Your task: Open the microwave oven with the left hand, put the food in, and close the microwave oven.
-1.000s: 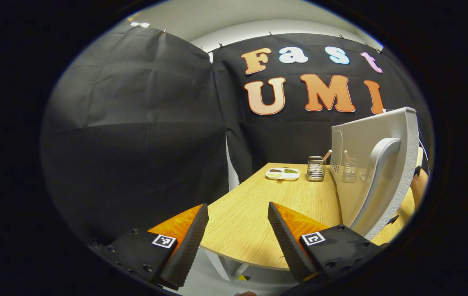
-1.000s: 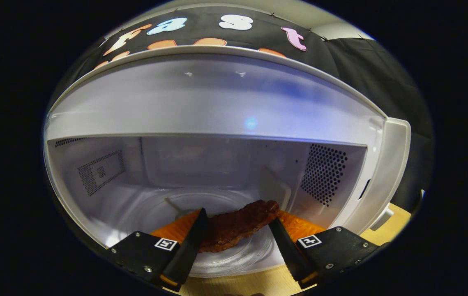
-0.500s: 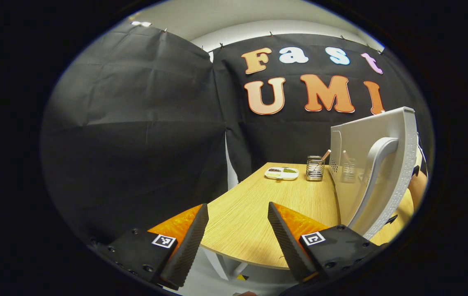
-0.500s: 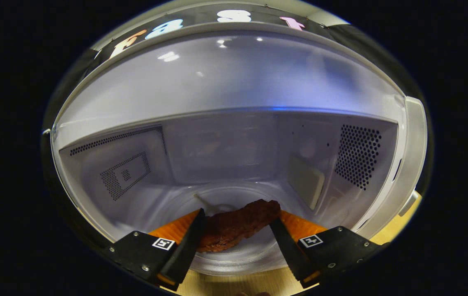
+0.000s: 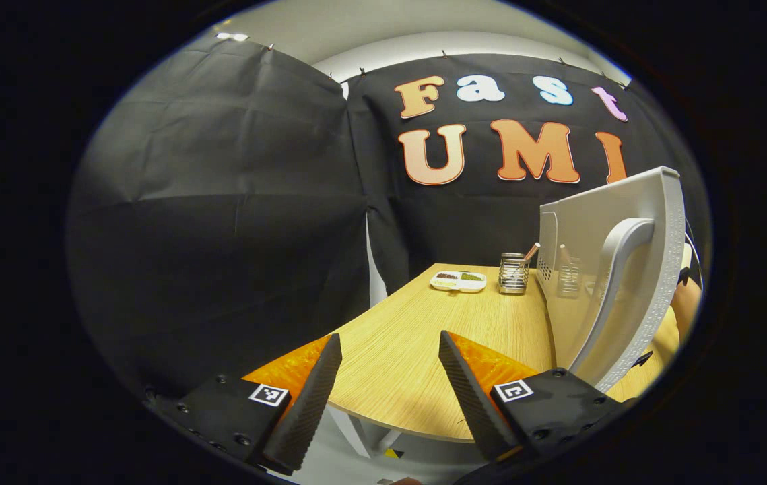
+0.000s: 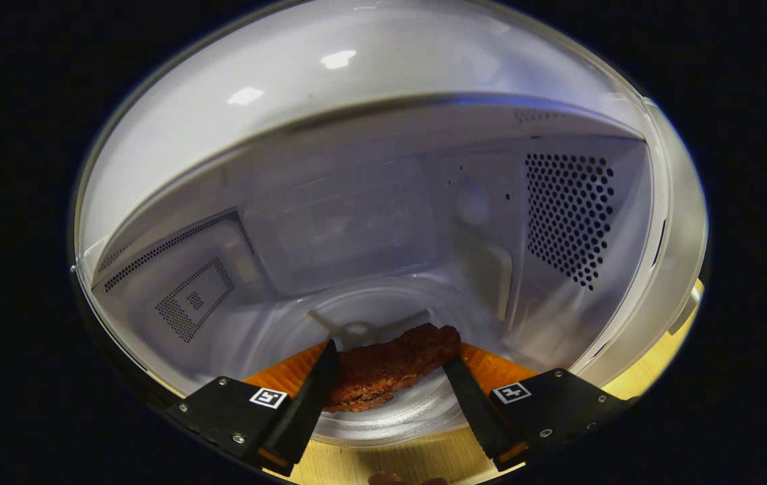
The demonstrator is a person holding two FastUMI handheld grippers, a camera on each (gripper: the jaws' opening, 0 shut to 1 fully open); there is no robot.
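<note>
Inside microwave point(image 6: 383, 202), right gripper point(image 6: 386, 377) clamping meat patty point(image 6: 390, 367), left gripper point(image 5: 390, 377) wide, no legible labels

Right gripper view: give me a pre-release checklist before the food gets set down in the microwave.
1. Microwave door swung open: ok.
2. Food between the right gripper's fingers: ok.
3. Food past the cavity opening, over the glass turntable: ok.
4. Food resting on the turntable: cannot tell.
5. Turntable bare of other items: ok.
6. Left gripper open, holding nothing, off the door: ok.
</note>
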